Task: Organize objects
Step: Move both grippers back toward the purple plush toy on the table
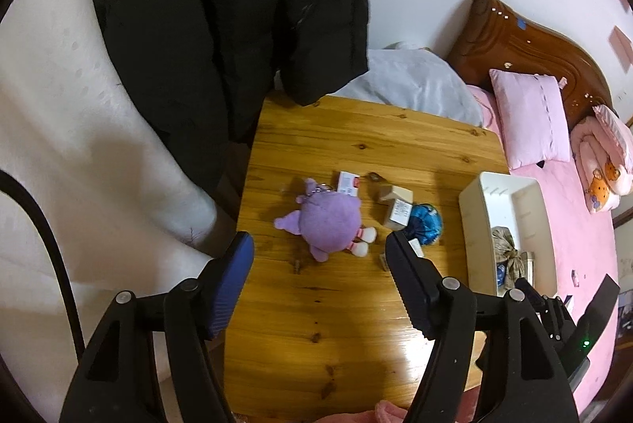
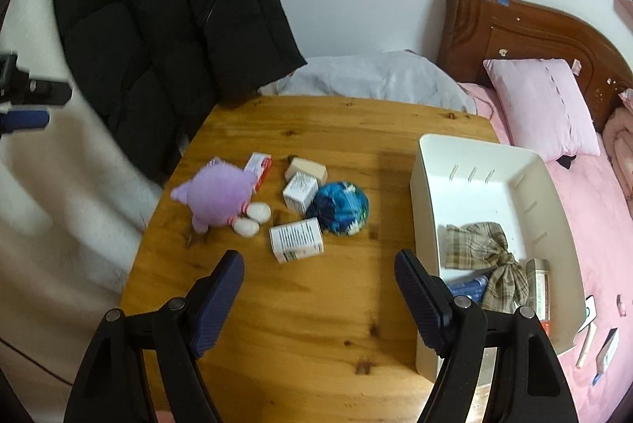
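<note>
On the wooden table (image 2: 300, 304) lie a purple plush toy (image 2: 217, 195), a red-and-white box (image 2: 259, 164), a beige box (image 2: 306, 169), a white patterned box (image 2: 300, 193), a blue ball (image 2: 340, 207) and a white barcode box (image 2: 296, 239). A white bin (image 2: 474, 154) at the table's right edge holds a plaid cloth bow (image 2: 486, 253) and small packages. My right gripper (image 2: 317, 264) hovers open and empty above the table, just short of the barcode box. My left gripper (image 1: 318, 245) is open and empty above the plush toy (image 1: 330, 221), with the bin (image 1: 474, 209) to its right.
A black puffer jacket (image 1: 221, 27) hangs over the table's far left corner. Beyond the table is a bed with a pink sheet (image 2: 593, 225), a pink pillow (image 2: 542, 106), a grey blanket (image 2: 376, 74) and a wooden headboard (image 2: 514, 27). Small items (image 2: 605, 348) lie on the sheet.
</note>
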Demonstrator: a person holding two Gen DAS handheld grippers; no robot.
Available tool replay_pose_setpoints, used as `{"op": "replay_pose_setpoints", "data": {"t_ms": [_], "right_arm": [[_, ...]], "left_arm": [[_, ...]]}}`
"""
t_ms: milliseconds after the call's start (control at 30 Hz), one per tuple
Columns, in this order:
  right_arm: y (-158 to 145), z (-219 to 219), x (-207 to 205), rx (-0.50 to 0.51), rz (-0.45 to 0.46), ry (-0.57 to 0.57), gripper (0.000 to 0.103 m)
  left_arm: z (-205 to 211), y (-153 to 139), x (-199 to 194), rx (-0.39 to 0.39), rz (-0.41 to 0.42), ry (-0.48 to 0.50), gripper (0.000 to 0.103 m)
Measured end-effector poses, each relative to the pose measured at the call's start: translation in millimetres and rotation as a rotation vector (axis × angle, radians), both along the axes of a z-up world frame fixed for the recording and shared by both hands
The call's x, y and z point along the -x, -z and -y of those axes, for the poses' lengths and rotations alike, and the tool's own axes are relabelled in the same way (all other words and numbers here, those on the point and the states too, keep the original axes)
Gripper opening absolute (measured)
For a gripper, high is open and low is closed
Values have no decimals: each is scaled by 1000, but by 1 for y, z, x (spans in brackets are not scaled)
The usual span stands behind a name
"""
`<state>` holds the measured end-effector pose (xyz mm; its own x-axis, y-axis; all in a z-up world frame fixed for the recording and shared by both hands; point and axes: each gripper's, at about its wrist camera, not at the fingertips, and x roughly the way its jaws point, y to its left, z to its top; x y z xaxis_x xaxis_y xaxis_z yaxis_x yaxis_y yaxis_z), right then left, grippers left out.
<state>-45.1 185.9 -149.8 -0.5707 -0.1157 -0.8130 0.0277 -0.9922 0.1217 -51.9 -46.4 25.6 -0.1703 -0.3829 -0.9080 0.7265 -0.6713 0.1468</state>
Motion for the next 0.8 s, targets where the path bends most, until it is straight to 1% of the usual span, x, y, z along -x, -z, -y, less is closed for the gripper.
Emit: {"op": "replay_pose_setpoints", "data": {"t_ms": [100, 267, 333, 467, 533, 600, 733, 800], "right_arm": [[-2, 5, 11, 0, -6, 24, 79], [-1, 14, 25, -8, -3, 48, 79], [-1, 16, 30, -2, -2, 47, 79], [3, 22, 36, 21, 0, 25, 79], [9, 25, 39, 28, 6, 5, 79], [15, 28, 41, 27, 1, -16, 79], [28, 33, 47, 18, -21, -63, 79], [35, 33, 52, 26, -44, -85, 79]], "left_arm": [[19, 6, 2, -36, 31, -23, 73], [41, 16, 7, -93, 37, -61, 73], [49, 24, 10, -118, 47, -84, 73], [61, 41, 14, -143, 63, -122, 73], [68, 53, 15, -169, 79, -157, 73], [77, 63, 14, -199, 76, -210, 73], [90, 84, 15, -248, 74, -302, 73], [95, 93, 17, -268, 82, -332, 73]]}}
